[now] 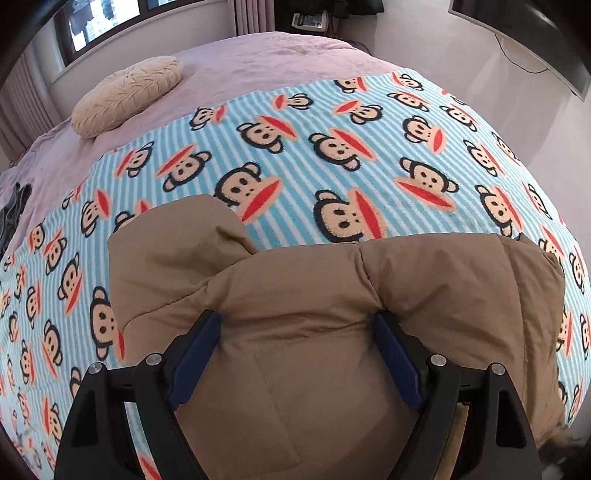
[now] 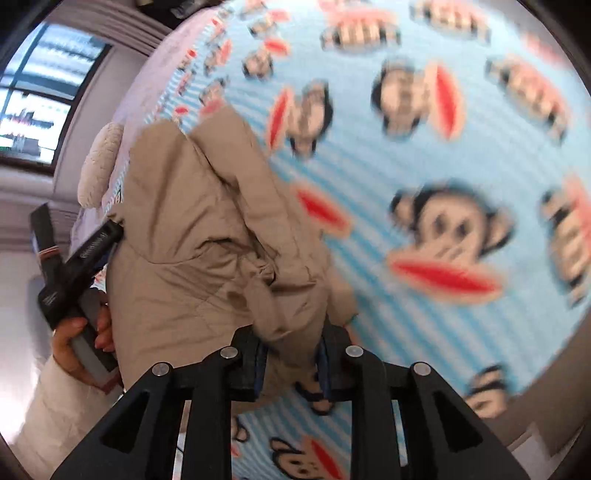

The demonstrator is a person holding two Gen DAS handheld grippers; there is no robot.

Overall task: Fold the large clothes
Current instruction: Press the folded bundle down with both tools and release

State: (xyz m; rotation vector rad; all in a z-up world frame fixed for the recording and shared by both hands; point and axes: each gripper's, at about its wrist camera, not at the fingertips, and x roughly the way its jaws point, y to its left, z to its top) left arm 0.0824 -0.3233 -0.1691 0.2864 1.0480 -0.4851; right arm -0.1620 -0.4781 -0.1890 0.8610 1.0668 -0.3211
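Note:
A tan padded jacket [image 1: 369, 280] lies bunched on the monkey-print blanket [image 1: 295, 155] at the near edge of the bed. My left gripper [image 1: 297, 325] spans a thick puffy fold of it, blue pads pressed into the fabric on both sides. In the right wrist view the jacket [image 2: 192, 221] rises in a ridge away from the camera. My right gripper [image 2: 291, 339] is shut narrowly on a thin edge of that fabric. At the left of that view, a hand [image 2: 70, 347] holds the left gripper [image 2: 74, 266] against the jacket's far side.
A cream round pillow [image 1: 125, 96] rests on the lilac bedspread [image 1: 258, 62] beyond the blanket. A dark garment [image 1: 13, 210] lies at the bed's left edge. A window [image 1: 99, 22] and a wall screen [image 1: 535, 33] stand behind the bed. The right wrist view is blurred.

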